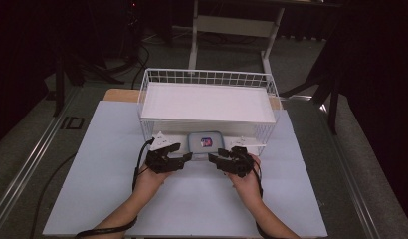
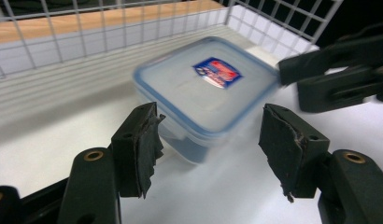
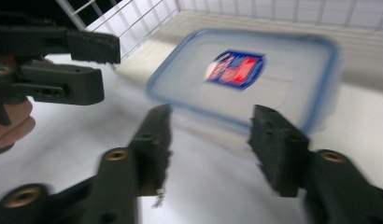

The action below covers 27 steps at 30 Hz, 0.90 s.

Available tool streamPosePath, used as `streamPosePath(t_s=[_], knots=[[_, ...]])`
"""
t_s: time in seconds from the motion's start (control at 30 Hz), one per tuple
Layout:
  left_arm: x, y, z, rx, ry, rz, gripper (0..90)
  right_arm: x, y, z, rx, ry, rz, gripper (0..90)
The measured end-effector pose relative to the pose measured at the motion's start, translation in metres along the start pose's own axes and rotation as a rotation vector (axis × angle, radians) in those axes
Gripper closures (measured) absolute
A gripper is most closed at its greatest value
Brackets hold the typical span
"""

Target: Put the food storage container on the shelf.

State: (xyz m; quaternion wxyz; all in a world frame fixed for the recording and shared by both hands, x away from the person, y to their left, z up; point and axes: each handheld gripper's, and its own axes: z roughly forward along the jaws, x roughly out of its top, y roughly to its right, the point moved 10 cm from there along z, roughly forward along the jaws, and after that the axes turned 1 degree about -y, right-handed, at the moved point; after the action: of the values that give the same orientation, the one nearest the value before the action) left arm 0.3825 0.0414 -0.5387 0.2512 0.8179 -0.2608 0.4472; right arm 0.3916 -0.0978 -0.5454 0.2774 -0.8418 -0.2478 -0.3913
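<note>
Early stage: the lidded container (image 1: 206, 143) sits on the white sheet (image 1: 92, 174) just under the wire basket's (image 1: 157, 79) front edge, left gripper (image 1: 184, 158) and right gripper (image 1: 212, 158) flanking it, jaws apart, nothing gripped, so grasping it is left.

A dim recording lab: white-topped table (image 1: 92, 199), floor rails (image 1: 33, 164), dark curtains, stand legs (image 1: 194, 45) behind.
</note>
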Motion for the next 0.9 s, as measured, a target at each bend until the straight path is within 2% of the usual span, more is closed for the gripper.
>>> streamPosePath(t_s=[0.07, 0.13, 0.17, 0.2, 0.27, 0.3, 0.43, 0.5, 0.63, 0.7, 0.83, 0.9], knots=[[-0.003, 0.004, -0.005, -0.002, 0.003, 0.021, 33.4, -0.004, -0.004, 0.002, -0.015, -0.005, -0.033, 54.9], [-0.006, 0.005, -0.009, 0.039, -0.005, 0.052, 18.1, -0.009, -0.008, 0.004, -0.013, -0.019, -0.047, 64.7], [-0.007, 0.006, -0.010, 0.047, -0.011, 0.055, 12.6, -0.012, -0.009, 0.005, -0.018, -0.029, -0.056, 68.5], [-0.008, 0.009, -0.012, 0.029, -0.007, 0.052, 11.0, -0.013, -0.009, 0.006, -0.019, -0.033, -0.060, 73.9], [-0.009, 0.012, -0.016, 0.013, 0.014, 0.054, 0.7, -0.015, -0.010, 0.007, -0.025, -0.042, -0.063, 86.5], [-0.010, 0.015, -0.018, 0.000, 0.019, 0.056, 0.6, -0.015, -0.010, 0.008, -0.027, -0.040, -0.066, 89.9], [-0.018, 0.021, -0.024, -0.028, 0.007, 0.027, 0.6, -0.017, -0.011, 0.011, -0.025, -0.065, -0.083, 90.0], [-0.023, 0.023, -0.027, -0.011, 0.007, 0.042, 0.6, -0.018, -0.012, 0.014, -0.028, -0.074, -0.098, 90.0], [-0.028, 0.022, -0.029, 0.034, 0.040, 0.075, 0.6, -0.016, -0.009, 0.019, -0.045, -0.073, -0.098, 90.0], [-0.029, 0.020, -0.029, 0.024, 0.044, 0.056, 0.6, -0.015, -0.007, 0.022, -0.045, -0.075, -0.094, 90.0], [-0.029, 0.013, -0.030, 0.048, 0.062, 0.047, 0.6, -0.011, -0.006, 0.027, -0.054, -0.073, -0.089, 90.0], [-0.029, 0.010, -0.031, 0.040, 0.075, 0.026, 0.6, -0.009, -0.006, 0.030, -0.059, -0.077, -0.094, 90.0]])
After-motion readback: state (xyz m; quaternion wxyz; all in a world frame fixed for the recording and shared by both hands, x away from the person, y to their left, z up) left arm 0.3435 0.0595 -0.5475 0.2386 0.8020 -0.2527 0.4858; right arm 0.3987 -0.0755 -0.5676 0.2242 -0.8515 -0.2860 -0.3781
